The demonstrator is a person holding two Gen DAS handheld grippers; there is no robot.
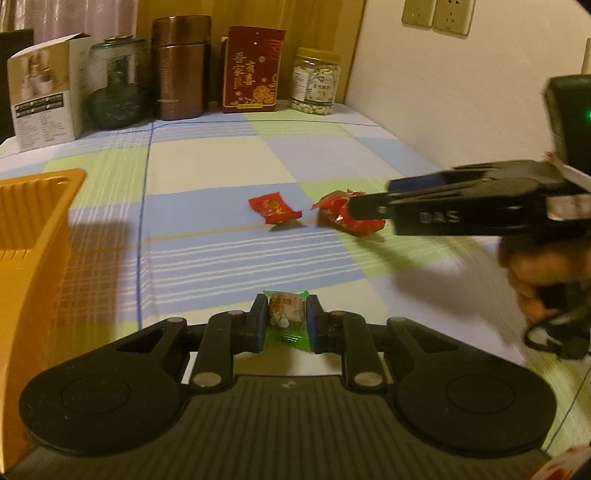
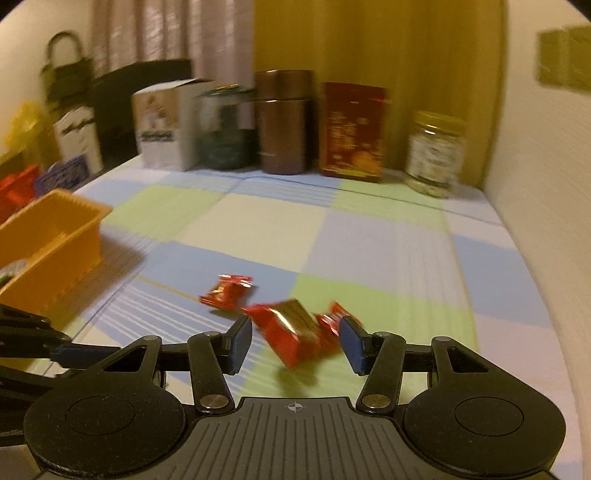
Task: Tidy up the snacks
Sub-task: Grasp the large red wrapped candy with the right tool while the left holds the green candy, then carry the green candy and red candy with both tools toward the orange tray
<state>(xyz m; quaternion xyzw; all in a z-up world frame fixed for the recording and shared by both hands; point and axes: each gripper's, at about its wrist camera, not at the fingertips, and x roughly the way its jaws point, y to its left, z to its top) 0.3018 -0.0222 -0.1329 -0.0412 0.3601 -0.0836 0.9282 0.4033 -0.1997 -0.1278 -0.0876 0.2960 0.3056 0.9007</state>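
We find the left claw closed on a green-wrapped candy, its blue pads pressing both sides of the wrapper, above the near part of the table. The table carries a checked cloth in blue, green and cream.

We find the right claw spread wide, its pads standing clear on either side of a large red snack packet that lies on the cloth between them. From the left wrist view, this claw reaches in from the right, its tip at the same packet. Whether a pad touches the wrapper we cannot tell, as the right view is blurred.

Just left of that packet lies a smaller red candy, apart from it. An orange basket stands at the left edge of the table; part of its interior is visible in the right wrist view, but its contents are unclear.

Along the far edge stand, left to right, a white carton, a dark glass jar, a brown canister, a red gift box and a clear jar of pale nuts. Wall sockets sit on the wall at far right.
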